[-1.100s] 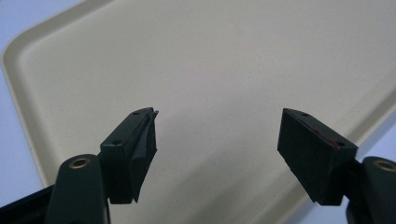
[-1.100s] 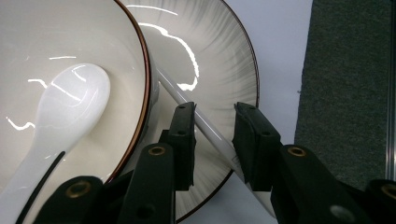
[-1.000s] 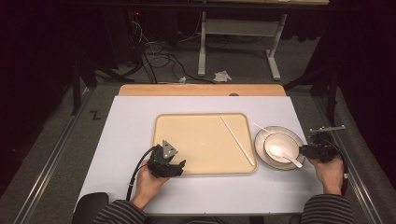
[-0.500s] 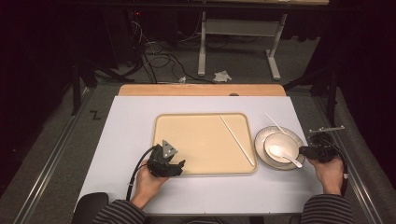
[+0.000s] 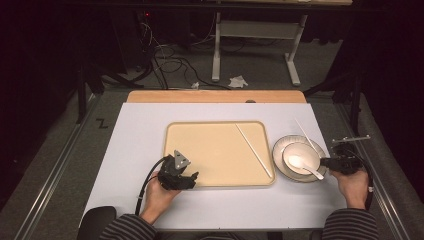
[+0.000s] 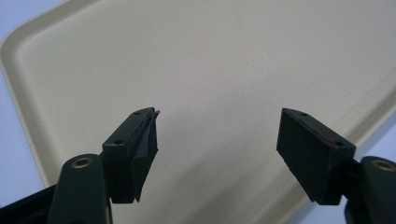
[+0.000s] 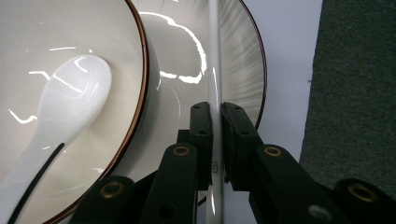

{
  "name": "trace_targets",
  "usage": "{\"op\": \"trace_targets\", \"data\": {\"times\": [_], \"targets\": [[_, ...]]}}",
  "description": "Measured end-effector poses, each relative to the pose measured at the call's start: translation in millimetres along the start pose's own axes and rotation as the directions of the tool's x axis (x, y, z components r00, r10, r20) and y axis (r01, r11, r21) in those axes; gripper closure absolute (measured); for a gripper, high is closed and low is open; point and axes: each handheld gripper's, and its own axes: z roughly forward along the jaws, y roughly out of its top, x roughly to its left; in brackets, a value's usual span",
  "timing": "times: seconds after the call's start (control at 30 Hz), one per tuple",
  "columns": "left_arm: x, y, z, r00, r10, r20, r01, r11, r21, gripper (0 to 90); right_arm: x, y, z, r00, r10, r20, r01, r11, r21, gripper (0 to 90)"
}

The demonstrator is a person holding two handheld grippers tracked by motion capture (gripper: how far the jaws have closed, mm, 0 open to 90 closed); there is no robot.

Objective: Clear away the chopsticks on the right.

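A white chopstick point(image 7: 213, 56) lies across the rim of a brown-edged plate point(image 7: 238, 60) and runs between my right gripper's point(image 7: 216, 109) jaws. These jaws have just been closing and now press on it from both sides. On the plate stands a white bowl point(image 7: 56, 42) holding a white spoon point(image 7: 70, 98). In the high view the right gripper point(image 5: 327, 161) is at the plate's point(image 5: 280, 150) right edge. My left gripper point(image 5: 192, 177) hovers over the near left corner of the beige tray point(image 5: 210, 145). Its jaws point(image 6: 217, 140) stand wide open with nothing between them.
A second white chopstick point(image 5: 254, 150) lies slantwise on the tray's right part. The white table top point(image 5: 135, 145) ends at a wooden strip point(image 5: 215, 96) at the far side. Dark floor with cables and a desk frame lies beyond.
Both hands stay almost where they were. The right gripper's jaws look a little narrower at the chopstick by the plate.
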Motion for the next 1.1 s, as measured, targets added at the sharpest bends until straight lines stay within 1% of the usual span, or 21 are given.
{"op": "trace_targets", "data": {"times": [0.07, 0.17, 0.2, 0.47, 0.77, 0.83, 0.93, 1.1], "targets": [[-0.2, -0.3, 0.1, 1.0000, 0.002, 0.000, -0.002, 1.0000, 0.001, 29.2, 0.1, -0.4, 0.2, 1.0000, 0.005, -0.005, -0.005, 1.000, 0.008, 85.0], [-0.1, -0.1, 0.0, 1.0000, 0.002, -0.001, -0.002, 1.0000, 0.000, 29.2, -0.5, -1.0, 1.5, 1.0000, 0.001, -0.003, -0.001, 1.000, 0.006, 85.0], [0.0, 0.0, -0.1, 1.0000, 0.002, -0.001, -0.002, 1.0000, 0.000, 29.2, -0.6, -1.2, 1.3, 1.0000, 0.008, -0.004, -0.008, 1.000, 0.010, 85.0], [-0.4, -0.9, 0.4, 1.0000, 0.003, 0.000, -0.003, 1.0000, 0.009, 29.2, -2.0, -1.7, -0.1, 0.9996, 0.022, -0.018, -0.022, 1.000, 0.006, 85.2], [-0.1, -0.8, 0.8, 1.0000, 0.000, 0.001, 0.000, 0.9999, 0.013, 29.4, -2.2, -0.9, -7.4, 0.9989, 0.031, -0.034, -0.032, 0.999, -0.023, 85.2], [0.1, -0.7, 0.7, 1.0000, -0.001, 0.001, 0.001, 0.9999, 0.013, 29.4, -2.0, -0.6, -8.8, 0.9992, 0.026, -0.032, -0.027, 0.999, -0.031, 85.1], [0.1, -0.8, 1.0, 1.0000, -0.002, 0.001, 0.002, 0.9999, 0.015, 29.4, -1.3, 0.6, -12.6, 0.9991, 0.034, -0.024, -0.035, 0.998, -0.047, 85.2], [0.1, -1.2, 1.1, 1.0000, 0.000, 0.002, 0.000, 0.9998, 0.021, 29.4, 1.1, 2.8, -20.4, 0.9995, 0.025, -0.017, -0.026, 0.997, -0.073, 85.2]]}}
